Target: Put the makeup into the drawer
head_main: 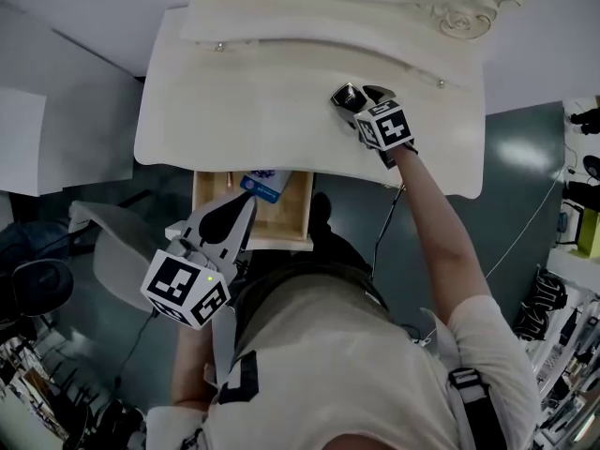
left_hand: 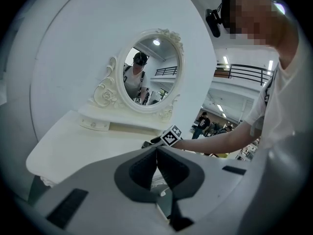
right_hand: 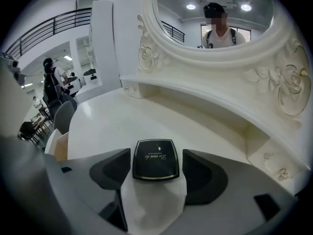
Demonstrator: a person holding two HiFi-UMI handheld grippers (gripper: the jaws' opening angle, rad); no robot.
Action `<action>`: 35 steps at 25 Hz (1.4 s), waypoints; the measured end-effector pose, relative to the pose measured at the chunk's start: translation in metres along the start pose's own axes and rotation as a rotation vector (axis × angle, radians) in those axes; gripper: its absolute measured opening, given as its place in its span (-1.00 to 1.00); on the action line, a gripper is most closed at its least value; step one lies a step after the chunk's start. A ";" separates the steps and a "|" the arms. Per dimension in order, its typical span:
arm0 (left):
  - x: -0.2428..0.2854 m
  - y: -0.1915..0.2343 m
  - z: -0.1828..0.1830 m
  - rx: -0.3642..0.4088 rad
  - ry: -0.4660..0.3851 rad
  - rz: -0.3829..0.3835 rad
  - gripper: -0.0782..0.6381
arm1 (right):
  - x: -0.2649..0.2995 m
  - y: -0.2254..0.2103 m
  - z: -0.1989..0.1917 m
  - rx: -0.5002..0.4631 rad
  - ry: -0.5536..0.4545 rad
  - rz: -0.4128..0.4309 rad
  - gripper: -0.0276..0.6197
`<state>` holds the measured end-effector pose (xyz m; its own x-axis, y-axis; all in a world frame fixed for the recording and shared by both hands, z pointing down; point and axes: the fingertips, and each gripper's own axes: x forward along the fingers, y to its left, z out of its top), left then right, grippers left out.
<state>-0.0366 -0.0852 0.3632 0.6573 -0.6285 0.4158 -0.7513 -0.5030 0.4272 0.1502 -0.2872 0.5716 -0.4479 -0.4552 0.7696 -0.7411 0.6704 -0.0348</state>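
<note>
A black square makeup compact [right_hand: 155, 159] with gold lettering lies flat on the white vanity top [right_hand: 107, 121]. My right gripper [right_hand: 156, 153] stands open around it, one jaw on each side and small gaps showing. In the head view that gripper [head_main: 358, 99] is at the table's back right, over the compact [head_main: 346, 94]. Below the table's front edge a wooden drawer [head_main: 298, 221] is pulled out, with a blue and white box [head_main: 264, 186] inside. My left gripper [head_main: 246, 206] hovers at the drawer's front. Its jaws are shut on nothing [left_hand: 156, 150].
An oval mirror in an ornate white frame [right_hand: 274, 77] rises at the back over a low shelf with small knobbed drawers [head_main: 220, 47]. A grey chair [head_main: 112, 247] stands left of the drawer. A cable [head_main: 384, 223] hangs under the table's right side.
</note>
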 end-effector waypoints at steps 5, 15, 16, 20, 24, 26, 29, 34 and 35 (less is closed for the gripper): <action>-0.003 0.005 -0.003 -0.010 0.008 0.019 -0.62 | 0.013 0.002 -0.009 -0.003 0.023 0.020 0.04; -0.015 0.014 0.000 -0.008 -0.008 0.034 -0.62 | 0.014 0.002 -0.010 0.011 0.006 0.028 0.04; -0.016 0.015 0.000 -0.008 -0.009 0.035 -0.62 | 0.014 0.002 -0.010 0.014 0.003 0.024 0.04; -0.022 0.018 -0.001 -0.007 -0.016 0.039 -0.62 | 0.013 0.001 -0.011 0.032 -0.001 0.004 0.04; -0.027 0.020 0.001 -0.006 -0.030 0.043 -0.62 | 0.009 0.007 -0.007 0.013 -0.008 -0.012 0.04; -0.028 0.021 0.003 -0.003 -0.036 0.043 -0.62 | 0.005 0.011 0.000 -0.006 -0.017 -0.018 0.04; -0.031 0.022 0.006 0.002 -0.046 0.040 -0.62 | -0.003 0.019 0.011 -0.027 -0.031 -0.028 0.04; -0.040 0.028 0.016 0.015 -0.072 0.053 -0.62 | -0.014 0.035 0.027 -0.052 -0.055 -0.014 0.04; -0.043 0.031 0.019 0.025 -0.080 0.057 -0.62 | -0.016 0.037 0.033 -0.050 -0.064 -0.013 0.04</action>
<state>-0.0888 -0.0848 0.3433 0.6072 -0.7017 0.3727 -0.7893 -0.4793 0.3837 0.1133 -0.2743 0.5375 -0.4700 -0.4995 0.7277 -0.7222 0.6916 0.0083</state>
